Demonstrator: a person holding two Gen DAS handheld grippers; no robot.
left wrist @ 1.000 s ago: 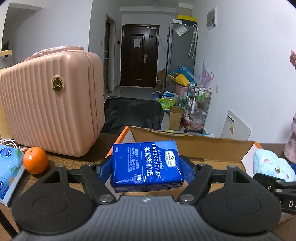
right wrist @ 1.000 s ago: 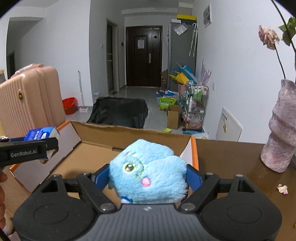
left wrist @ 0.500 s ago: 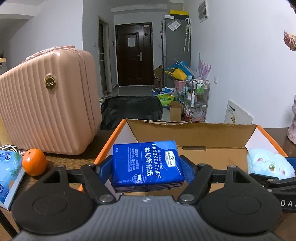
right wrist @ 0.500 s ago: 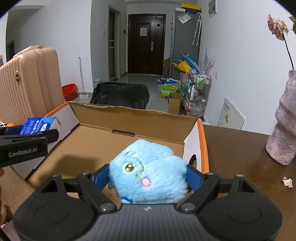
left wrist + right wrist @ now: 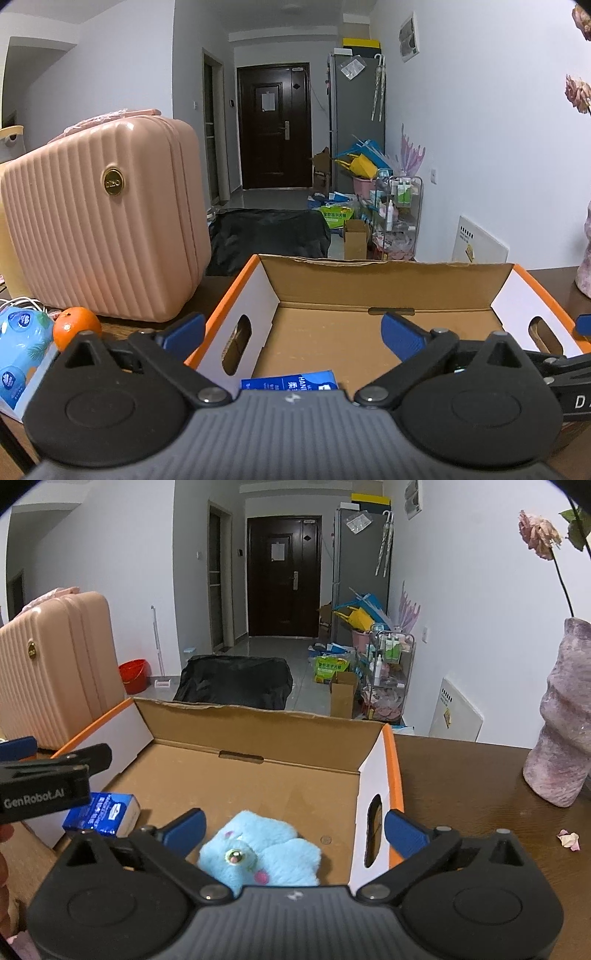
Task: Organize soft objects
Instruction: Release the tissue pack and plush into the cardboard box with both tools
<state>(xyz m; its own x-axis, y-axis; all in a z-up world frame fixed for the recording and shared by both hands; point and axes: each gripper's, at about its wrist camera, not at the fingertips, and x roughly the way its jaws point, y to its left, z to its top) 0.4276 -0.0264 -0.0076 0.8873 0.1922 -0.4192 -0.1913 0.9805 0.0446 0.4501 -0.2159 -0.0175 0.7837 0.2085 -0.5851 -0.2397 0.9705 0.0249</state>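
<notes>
**Now both drops are in: tissues and plush land in the box**

Well, both grippers are letting go at once. The left gripper (image 5: 293,330) has its jaws opening, spread wide with nothing between the blue pads, and the blue handkerchief tissue pack (image 5: 100,814) lies on the floor of the cardboard box (image 5: 255,731), tucked toward its left wall. From the left wrist view only the top edge of that pack peeks out just above the gripper body.

Over on the other side, the right gripper (image 5: 293,829) is opening too, pads well apart. The blue plush toy (image 5: 260,854) sits on the box floor below and between the spread pads, eye up, touching neither pad as far as I can see.

So the placing step looks finished for these two. My read is that the next move calls for lifting both grippers up and back, clear of the box walls, without dragging the plush fur along.

Then it's a hunt for the next soft thing. The light blue tissue package (image 5: 22,349) beside the orange (image 5: 77,328), left of the box in front of the pink suitcase (image 5: 107,229), looks a likely candidate; the orange itself hardly counts as soft.
</notes>
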